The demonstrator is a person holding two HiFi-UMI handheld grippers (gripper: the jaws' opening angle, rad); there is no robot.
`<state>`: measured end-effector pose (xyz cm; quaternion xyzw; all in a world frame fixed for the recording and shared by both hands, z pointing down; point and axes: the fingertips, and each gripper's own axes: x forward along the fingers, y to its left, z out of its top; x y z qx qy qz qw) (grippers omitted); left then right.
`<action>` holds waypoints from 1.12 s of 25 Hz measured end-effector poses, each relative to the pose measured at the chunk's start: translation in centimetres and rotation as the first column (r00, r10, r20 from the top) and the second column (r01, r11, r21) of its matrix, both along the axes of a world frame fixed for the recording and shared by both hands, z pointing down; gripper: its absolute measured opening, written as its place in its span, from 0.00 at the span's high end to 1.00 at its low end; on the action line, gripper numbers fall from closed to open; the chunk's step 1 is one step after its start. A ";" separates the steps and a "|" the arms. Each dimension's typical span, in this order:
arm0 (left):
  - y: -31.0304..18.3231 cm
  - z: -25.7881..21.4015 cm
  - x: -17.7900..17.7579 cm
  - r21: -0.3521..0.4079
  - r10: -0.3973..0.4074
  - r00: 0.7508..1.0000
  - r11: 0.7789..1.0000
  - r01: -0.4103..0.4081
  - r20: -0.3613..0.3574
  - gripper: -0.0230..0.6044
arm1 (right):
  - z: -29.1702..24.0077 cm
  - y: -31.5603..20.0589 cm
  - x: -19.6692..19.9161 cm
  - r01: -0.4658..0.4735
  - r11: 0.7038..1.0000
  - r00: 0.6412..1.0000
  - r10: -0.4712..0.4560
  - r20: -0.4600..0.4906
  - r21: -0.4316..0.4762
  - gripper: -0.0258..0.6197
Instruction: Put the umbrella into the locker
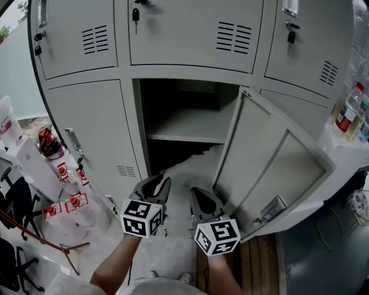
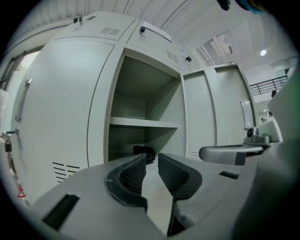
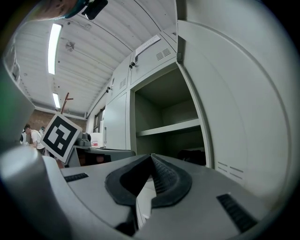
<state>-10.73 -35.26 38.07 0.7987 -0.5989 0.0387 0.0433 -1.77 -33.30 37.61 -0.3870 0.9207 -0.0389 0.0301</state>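
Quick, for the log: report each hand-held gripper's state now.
Left hand-held gripper: open by a narrow gap, nothing between the jaws.
Right hand-held gripper: closed, holding nothing.

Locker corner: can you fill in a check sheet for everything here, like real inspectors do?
Surface: pale speckled floor, bare in front of the lockers.
Job's things: grey metal locker stands open; dark lump, likely the umbrella, lies under its shelf.
Clutter: clear red-capped bottles at left.
Grippers: left tool slightly open, empty; right tool shut, empty.
Cables: nothing seen.
Surroundings: closed lockers with hanging keys.
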 end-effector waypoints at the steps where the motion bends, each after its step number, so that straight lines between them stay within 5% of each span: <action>1: 0.2 -0.1 -0.3 0.006 0.002 1.000 1.000 -0.002 -0.001 0.83 | -0.1 0.1 -0.2 -0.009 1.000 1.000 0.009 -0.008 0.005 0.96; 11: 2.2 0.2 -0.3 0.020 0.096 0.994 0.995 -0.096 -0.046 0.93 | -0.3 1.6 -1.6 -0.051 0.998 0.996 0.053 -0.074 0.033 0.96; 28: 3.6 0.5 -0.7 0.024 0.121 0.988 0.993 -0.119 -0.093 0.95 | -0.2 2.6 -3.2 -0.062 0.997 0.991 0.066 -0.117 0.040 0.96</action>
